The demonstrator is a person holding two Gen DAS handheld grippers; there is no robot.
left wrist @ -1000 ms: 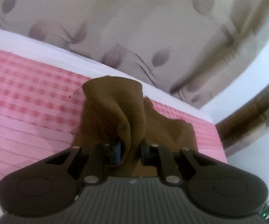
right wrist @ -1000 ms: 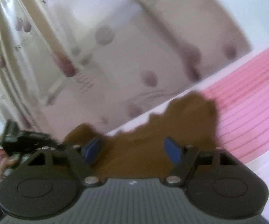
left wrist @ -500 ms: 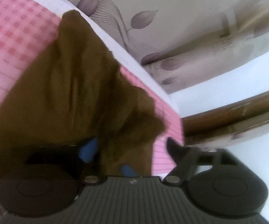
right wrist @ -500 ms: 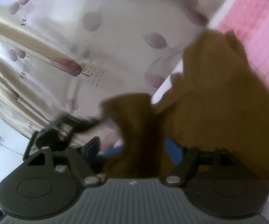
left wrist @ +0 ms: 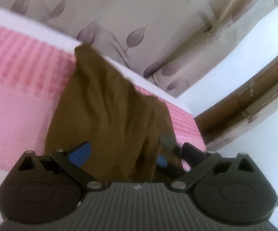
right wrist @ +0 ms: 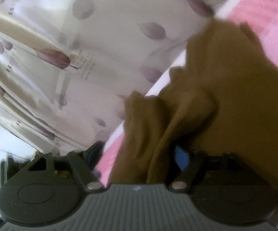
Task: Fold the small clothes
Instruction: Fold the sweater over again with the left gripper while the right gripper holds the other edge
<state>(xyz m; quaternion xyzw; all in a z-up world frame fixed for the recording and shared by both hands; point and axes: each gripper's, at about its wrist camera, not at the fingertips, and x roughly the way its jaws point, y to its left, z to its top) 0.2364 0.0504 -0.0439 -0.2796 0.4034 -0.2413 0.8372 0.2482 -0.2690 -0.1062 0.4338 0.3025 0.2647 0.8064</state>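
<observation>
The brown garment (left wrist: 110, 115) is being left rumpled near the far edge of the bed (left wrist: 23, 88). The left gripper (left wrist: 137, 154) jaws have just been opening around slack cloth; the right gripper (right wrist: 139, 152) jaws are being held apart around a fold. Fabric could be snagged and dragged. A leaf-print curtain (left wrist: 139, 19) is hanging behind.

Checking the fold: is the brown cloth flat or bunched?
Bunched: the brown cloth lies rumpled in ridges on the pink bedcover.

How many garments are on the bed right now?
1: a brown garment crumpled on the pink bedspread, in front of both grippers. Its folds could hide another.
</observation>
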